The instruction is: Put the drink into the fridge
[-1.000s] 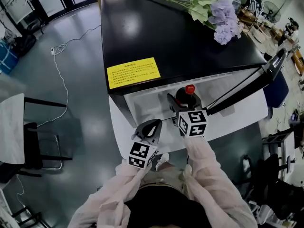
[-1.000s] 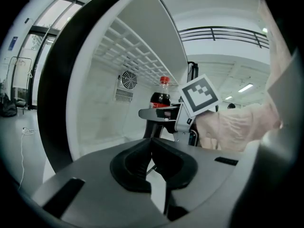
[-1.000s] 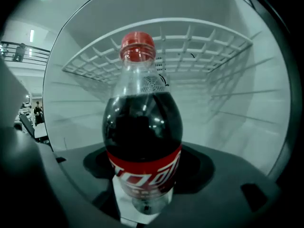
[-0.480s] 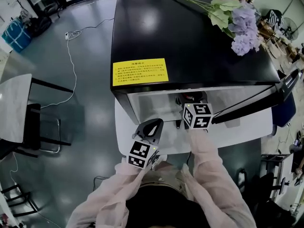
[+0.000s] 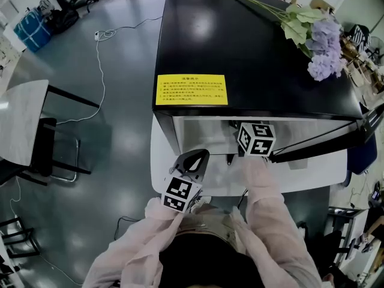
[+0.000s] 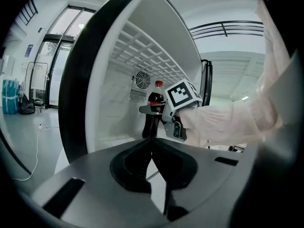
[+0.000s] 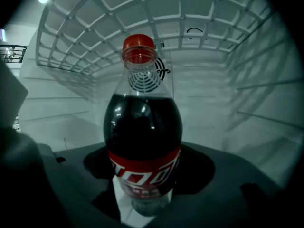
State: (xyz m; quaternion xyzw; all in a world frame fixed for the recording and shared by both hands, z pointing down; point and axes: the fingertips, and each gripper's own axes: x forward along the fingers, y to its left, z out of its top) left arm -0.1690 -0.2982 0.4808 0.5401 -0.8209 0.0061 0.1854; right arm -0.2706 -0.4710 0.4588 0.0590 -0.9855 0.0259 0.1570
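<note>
- Nearest me, at the lower centre of the head view, the left gripper (image 5: 195,156) is hanging outside the fridge (image 5: 252,47), its claw pinched together on nothing.
- Just ahead, the right gripper (image 6: 153,109) is gripping the cola bottle (image 7: 142,141) upright, claw spread wide around its waist, already inside the opening.
- Beyond it, a wire shelf (image 7: 190,27) is showing overhead. I'm judging the carrying mostly done, with setting down, letting go and shutting the door (image 5: 324,140) left.
</note>
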